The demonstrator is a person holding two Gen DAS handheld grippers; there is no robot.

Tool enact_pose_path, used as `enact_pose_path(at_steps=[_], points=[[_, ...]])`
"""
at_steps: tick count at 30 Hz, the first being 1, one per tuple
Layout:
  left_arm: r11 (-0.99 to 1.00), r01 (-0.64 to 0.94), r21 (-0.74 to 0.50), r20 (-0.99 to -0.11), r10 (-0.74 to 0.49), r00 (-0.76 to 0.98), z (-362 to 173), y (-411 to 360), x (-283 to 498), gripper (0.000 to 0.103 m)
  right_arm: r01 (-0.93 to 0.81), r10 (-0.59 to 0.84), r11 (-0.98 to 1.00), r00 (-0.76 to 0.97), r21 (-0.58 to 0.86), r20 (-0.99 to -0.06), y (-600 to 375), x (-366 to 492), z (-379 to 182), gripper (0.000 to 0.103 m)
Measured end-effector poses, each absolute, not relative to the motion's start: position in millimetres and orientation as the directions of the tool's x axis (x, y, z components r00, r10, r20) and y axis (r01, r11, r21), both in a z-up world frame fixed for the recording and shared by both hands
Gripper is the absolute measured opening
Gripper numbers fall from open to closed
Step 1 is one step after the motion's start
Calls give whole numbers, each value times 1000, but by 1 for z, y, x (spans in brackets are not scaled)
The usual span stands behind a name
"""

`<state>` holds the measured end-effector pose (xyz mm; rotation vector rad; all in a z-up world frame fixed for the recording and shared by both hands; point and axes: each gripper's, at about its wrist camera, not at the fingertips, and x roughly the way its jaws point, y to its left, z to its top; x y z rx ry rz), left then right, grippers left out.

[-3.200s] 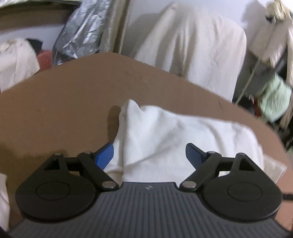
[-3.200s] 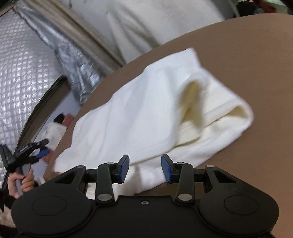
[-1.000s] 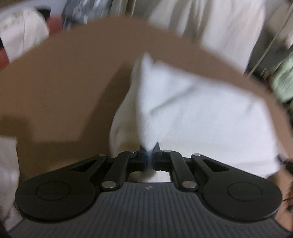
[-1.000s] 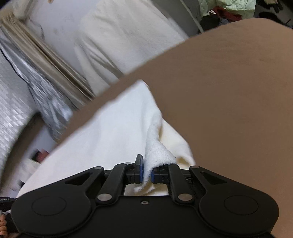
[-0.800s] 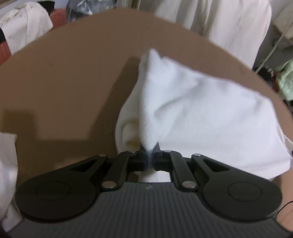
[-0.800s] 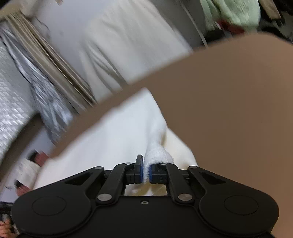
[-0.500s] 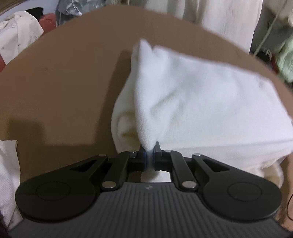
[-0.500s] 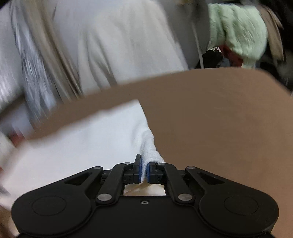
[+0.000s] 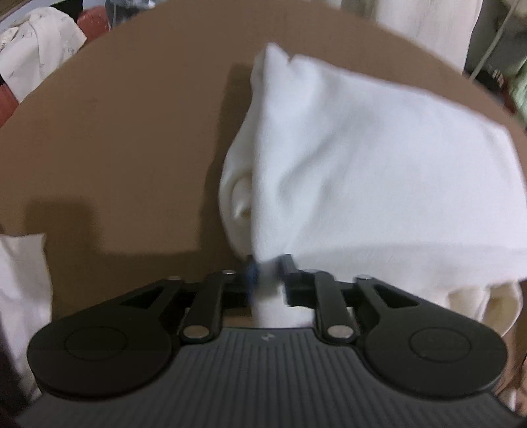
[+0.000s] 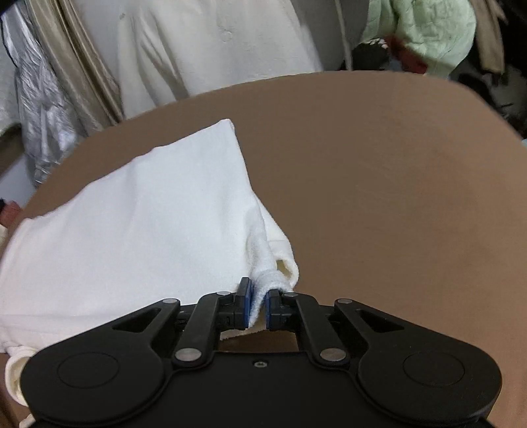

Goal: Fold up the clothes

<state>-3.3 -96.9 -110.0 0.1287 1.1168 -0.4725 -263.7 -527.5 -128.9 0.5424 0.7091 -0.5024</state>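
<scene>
A white fleecy garment (image 9: 378, 171) lies folded on the brown table (image 9: 115, 131). In the left wrist view my left gripper (image 9: 267, 275) has its jaws slightly parted, with the near left corner of the garment still between them. In the right wrist view the same white garment (image 10: 138, 230) spreads to the left. My right gripper (image 10: 258, 304) is shut on its near right corner, a rolled hem, and holds it just above the table (image 10: 395, 197).
Another white cloth (image 9: 23, 289) lies at the table's near left edge. Behind the table stand a chair draped in cream fabric (image 10: 204, 49), silver foil material (image 10: 39, 131) and a pale green garment (image 10: 425, 29). Bare brown table lies right of the garment.
Both grippers closed on the garment's near corners and lifted and carried them. In the last half second the left jaws have parted a little; the right stays shut.
</scene>
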Motion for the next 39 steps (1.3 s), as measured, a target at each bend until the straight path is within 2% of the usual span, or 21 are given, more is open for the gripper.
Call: enact_pose_path(at_steps=[2,4,6,7,8,9,10,11,14,16,17,20,21,22,25,28,34,39], points=[[904,404,-141,-877,-304,373,-103,-88,-5,34,563,-197,760,677,326,-709,-530,-273,-130,16],[916,371,-150,-856,-308,414,-92,-75,-6,43,580,-227,765,648,278,-727,-529,-275,-119,24],[924,351,-154,-840,-309,445,-81,-66,-6,46,596,-257,769,618,230,-743,-528,-277,-109,24],[926,343,-157,-836,-310,453,-76,-65,-2,48,604,-272,770,602,205,-750,-527,-278,-104,30],[929,333,-162,-830,-311,462,-70,-65,4,49,631,-340,764,571,135,-748,-524,-275,-95,35],[932,323,-166,-821,-312,478,-63,-67,11,50,679,-464,734,516,13,-720,-519,-268,-82,46],[936,311,-165,-811,-308,497,-57,-71,19,51,704,-548,707,485,-67,-681,-515,-261,-70,47],[942,297,-153,-801,-294,522,-51,-78,29,51,694,-561,716,515,-68,-648,-515,-252,-55,47],[955,269,-124,-787,-260,560,-40,-106,58,55,605,-418,790,653,102,-631,-525,-216,-16,48],[961,251,-117,-775,-247,582,-36,-121,77,70,551,-317,806,713,219,-626,-533,-190,10,48],[965,240,-107,-775,-232,588,-35,-129,85,73,542,-293,802,724,253,-624,-535,-178,22,48],[968,237,-86,-778,-214,590,-37,-149,107,75,532,-278,809,721,249,-634,-538,-143,43,50],[966,243,-90,-774,-222,594,-39,-154,113,75,498,-247,834,721,237,-647,-540,-132,45,58],[964,249,-94,-769,-229,597,-41,-159,119,75,464,-212,858,712,222,-670,-543,-118,45,63],[962,249,-110,-737,-247,629,-48,-170,135,75,459,-221,881,612,113,-760,-556,-75,22,64],[957,266,-116,-695,-270,666,-60,-173,137,75,514,-278,854,580,79,-766,-576,-55,-12,64],[935,334,-121,-718,-315,620,-97,-168,152,75,577,-231,782,619,235,-750,-613,-48,-66,64],[923,320,-213,-742,-366,561,-117,-161,170,75,577,-169,742,654,341,-737,-635,-48,-89,64]])
